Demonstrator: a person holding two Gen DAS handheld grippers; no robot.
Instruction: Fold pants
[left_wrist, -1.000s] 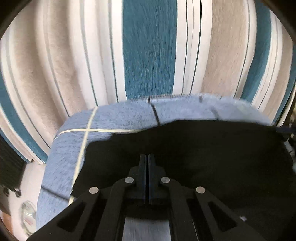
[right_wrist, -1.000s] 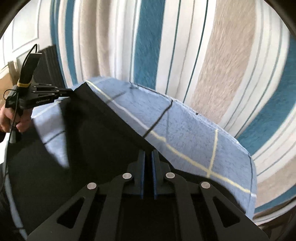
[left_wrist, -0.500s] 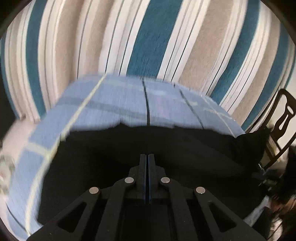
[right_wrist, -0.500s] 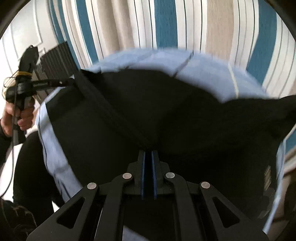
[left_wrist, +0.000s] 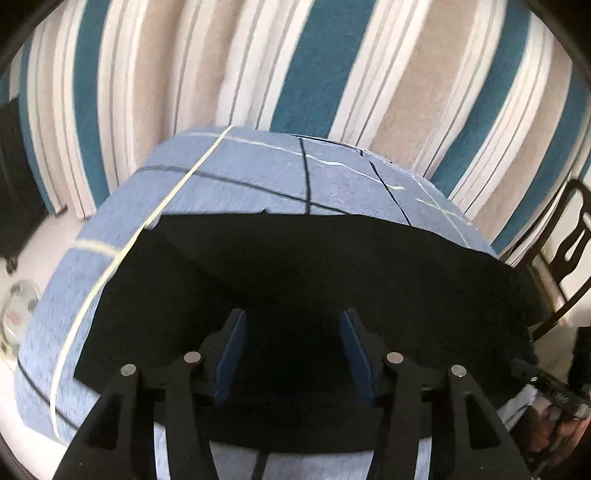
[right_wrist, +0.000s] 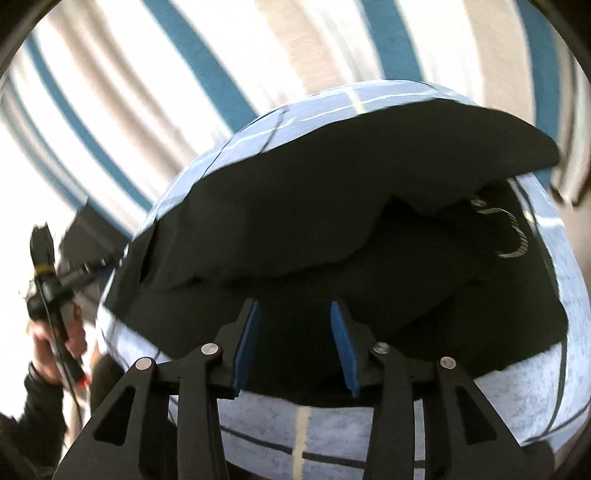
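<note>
Both the left tongs (left_wrist: 293, 352) and right tongs (right_wrist: 293, 343) are opening, pads clear of the black pants (right_wrist: 332, 229) lying doubled on the blue checked counter (left_wrist: 229, 184); withdraw straight back to avoid dragging the fold.

I can't read the small pale lettering (right_wrist: 511, 236) on the black fabric pants (right_wrist: 332, 206); the striped curtain (right_wrist: 147, 92) behind smears into blur.

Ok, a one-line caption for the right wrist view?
Right tongs opening above black pants folded over on a blue plaid cloth, striped curtain behind.
</note>
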